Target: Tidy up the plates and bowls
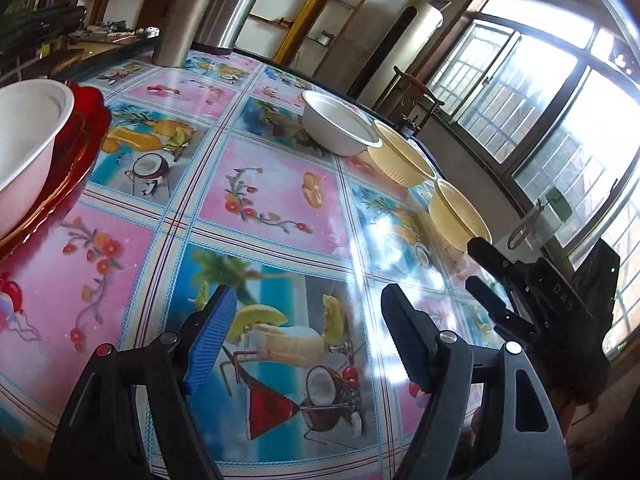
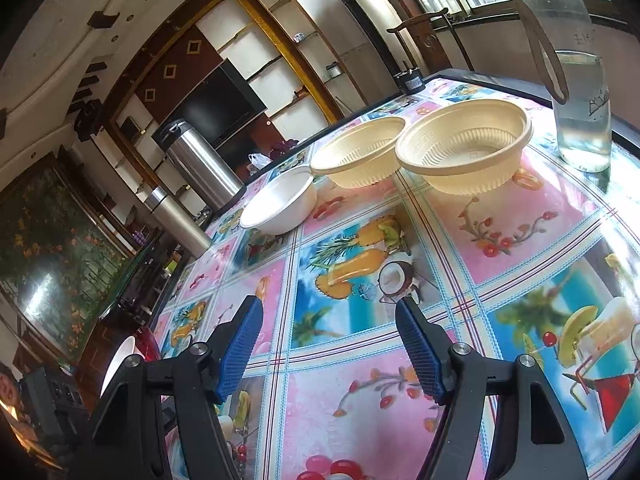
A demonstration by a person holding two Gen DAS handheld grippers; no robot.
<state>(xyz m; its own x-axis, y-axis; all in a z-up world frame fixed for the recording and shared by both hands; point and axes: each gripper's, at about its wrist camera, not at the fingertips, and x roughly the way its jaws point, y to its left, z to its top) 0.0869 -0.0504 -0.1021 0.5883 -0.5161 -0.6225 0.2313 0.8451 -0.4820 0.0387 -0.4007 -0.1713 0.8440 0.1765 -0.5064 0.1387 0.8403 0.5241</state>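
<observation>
left wrist view: the left gripper (image 1: 308, 332) hangs over the fruit-print tablecloth (image 1: 260, 184) at the bottom of the frame, its blue-padded jaws spread wide with nothing between them. at the left edge a white bowl (image 1: 24, 136) sits on a red plate (image 1: 86, 132). toward upper centre a second white bowl (image 1: 340, 124) rests on the cloth, and just to its right two cream ribbed bowls (image 1: 404, 156) (image 1: 460, 216) run in a line toward the right side, the first touching or nearly touching the white one. the right gripper (image 1: 490, 280) pokes in from the lower right, just beside the nearer cream bowl, its jaws apart. two steel flasks (image 1: 212, 4) stand at the top left, at the far edge of the table. a window (image 1: 560, 92) fills the upper right.

right wrist view: the right gripper (image 2: 328, 344) sits at the bottom, jaws wide apart and empty, over bare cloth. above it, in the upper middle, the two cream bowls (image 2: 464, 152) (image 2: 360, 156) stand side by side with rims meeting, and the white bowl (image 2: 280, 204) lies just left of them. a glass water bottle (image 2: 584, 108) with a strap stands in the upper right, near the larger-looking cream bowl. the steel flasks (image 2: 200, 164) are at centre left. a sliver of the plate and its bowl shows at the lower left, behind the gripper's body. a dark tv screen (image 2: 224, 100) hangs in the shelving behind.
</observation>
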